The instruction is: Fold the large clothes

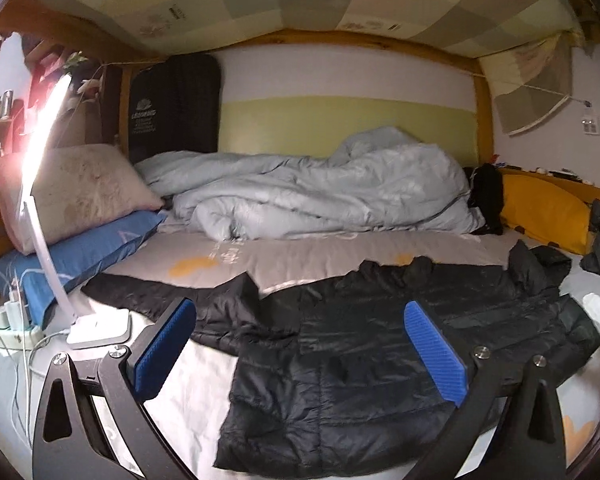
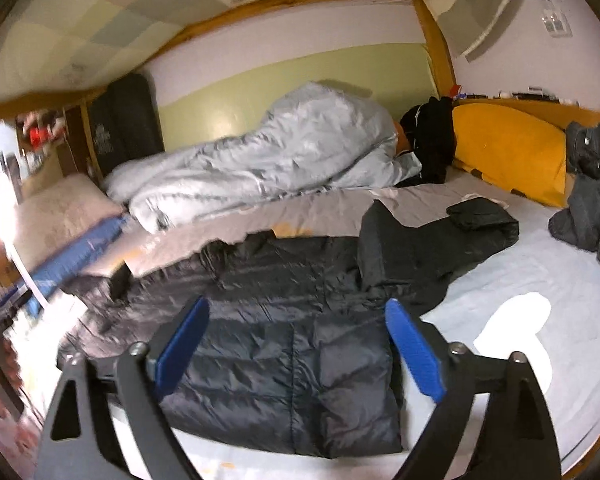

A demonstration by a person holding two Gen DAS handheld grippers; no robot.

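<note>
My left gripper (image 1: 300,344) hangs above the bed (image 1: 172,396) with its blue-padded fingers (image 1: 165,346) spread wide, nothing between them. My right gripper (image 2: 298,350) is the same: fingers (image 2: 414,350) wide apart and gripping nothing. Below both lies the black puffer jacket (image 1: 364,380), spread flat across the near part of the bed, one sleeve stretched out to my left and the other bent up to my right, where the hood (image 2: 482,216) rests on the pale sheet. Behind it a rumpled grey duvet (image 1: 316,192) is heaped against the wall. At my far left a lit white desk lamp (image 1: 48,208) stands beside a blue pillow (image 1: 80,256); a yellow cushion (image 2: 508,152) and a grey garment (image 2: 592,200) sit at the right end.
</note>
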